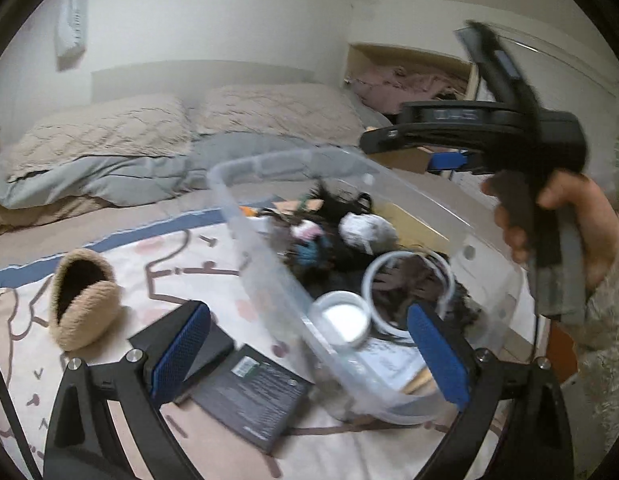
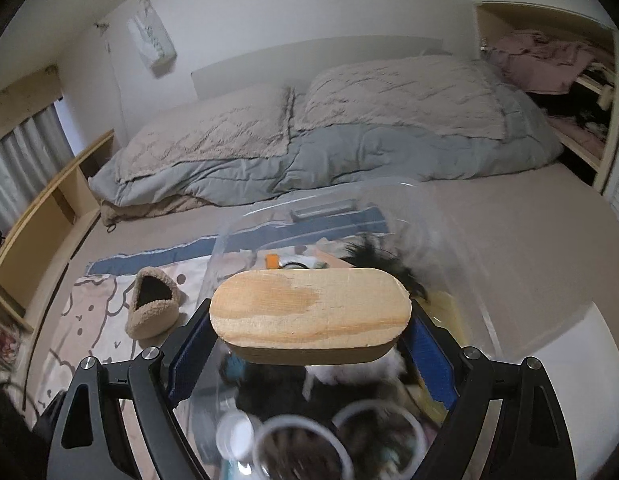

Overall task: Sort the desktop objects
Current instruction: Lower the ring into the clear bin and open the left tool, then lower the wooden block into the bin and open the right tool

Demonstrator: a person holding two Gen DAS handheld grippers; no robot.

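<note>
bedroom, plain white walls [image 2: 349,4], dim flat light. low mattress [image 2: 489,216] in beige sheet fills most of floor. two beige quilted pillows [image 2: 213,136] at headboard end, grey duvet [image 2: 349,160] bunched just below them. cartoon-print blanket [image 1: 121,264] with blue border spread on near part. wooden shelf unit [image 2: 41,216] along left side, curtains [image 2: 25,148] behind it. open closet [image 2: 549,64] on right stuffed with pinkish clothes. white plastic bag [image 2: 151,40] hanging on wall.

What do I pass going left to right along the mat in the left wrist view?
Fuzzy tan slipper → dark flat box lying on the mat → clear plastic bin → white round lid inside the bin → white ring → person's hand holding the right tool.
</note>
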